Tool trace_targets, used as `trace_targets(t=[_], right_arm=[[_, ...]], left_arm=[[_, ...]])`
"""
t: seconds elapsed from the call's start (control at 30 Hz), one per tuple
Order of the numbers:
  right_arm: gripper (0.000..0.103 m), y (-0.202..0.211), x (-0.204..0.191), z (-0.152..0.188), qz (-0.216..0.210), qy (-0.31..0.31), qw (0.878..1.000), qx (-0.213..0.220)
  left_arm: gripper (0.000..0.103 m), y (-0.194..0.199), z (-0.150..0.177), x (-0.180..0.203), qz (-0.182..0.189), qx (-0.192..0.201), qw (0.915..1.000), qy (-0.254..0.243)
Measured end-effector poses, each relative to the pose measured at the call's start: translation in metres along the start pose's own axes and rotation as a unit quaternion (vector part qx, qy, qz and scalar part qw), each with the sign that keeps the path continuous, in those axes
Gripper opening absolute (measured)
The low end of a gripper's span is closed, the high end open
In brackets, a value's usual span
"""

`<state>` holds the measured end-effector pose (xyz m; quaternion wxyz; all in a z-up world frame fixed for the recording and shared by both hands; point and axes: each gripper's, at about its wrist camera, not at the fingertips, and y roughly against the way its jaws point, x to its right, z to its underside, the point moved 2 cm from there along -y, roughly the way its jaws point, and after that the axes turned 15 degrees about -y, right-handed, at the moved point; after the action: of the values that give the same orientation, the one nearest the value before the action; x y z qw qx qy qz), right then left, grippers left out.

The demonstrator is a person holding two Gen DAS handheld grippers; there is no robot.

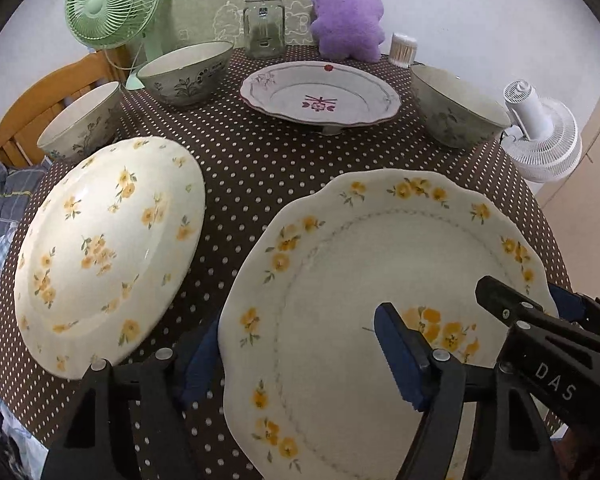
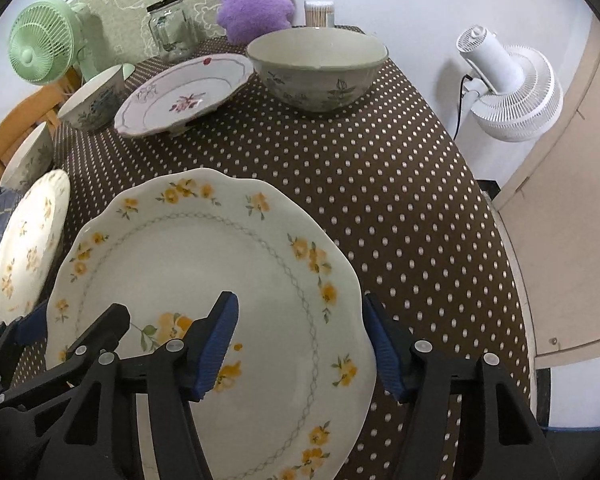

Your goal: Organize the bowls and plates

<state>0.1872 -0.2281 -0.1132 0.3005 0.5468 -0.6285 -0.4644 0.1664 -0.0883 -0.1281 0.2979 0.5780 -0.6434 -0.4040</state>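
Before you, a scalloped yellow-flowered plate [image 2: 204, 276] lies upright; a second yellow-flowered plate [image 1: 108, 248] sits tilted beside it.

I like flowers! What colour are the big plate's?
Yellow flowers on the big plate, clearest in right wrist view.

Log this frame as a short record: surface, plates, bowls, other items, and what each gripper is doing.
surface: table with brown dotted cloth
plates: scalloped yellow-flower plate nearest; second yellow-flower plate beside it, tilted; pink-flower plate further back, propped on something
bowls: three, two at the left, one at the right
other items: green fan, white fan, glass jar, purple plush
left gripper: straddles the scalloped plate's left rim, grip unclear
right gripper: straddles its right rim, grip unclear
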Motion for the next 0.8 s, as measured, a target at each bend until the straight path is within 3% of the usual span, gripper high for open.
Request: trace_targets(t=[0.3,0.53,0.8], right_arm=[[0.066,-0.012,-0.005,-0.019,-0.008,0.004,1.0,-0.003],[0.065,-0.019,-0.01,-0.026,-0.01,0.01,1.0,-0.005],[0.065,-0.015,-0.013,-0.029,-0.005,0.031,0.999,0.001]], left_arm=[[0.075,-0.014,-0.025,-0.009,-0.015,0.002,0.9997,0.021],[0.075,-0.019,-0.024,-0.009,-0.025,-0.007,0.9995,0.017],[0.087,-0.01,-0.021,-0.008,-0.042,-0.007,0.9989,0.019]])
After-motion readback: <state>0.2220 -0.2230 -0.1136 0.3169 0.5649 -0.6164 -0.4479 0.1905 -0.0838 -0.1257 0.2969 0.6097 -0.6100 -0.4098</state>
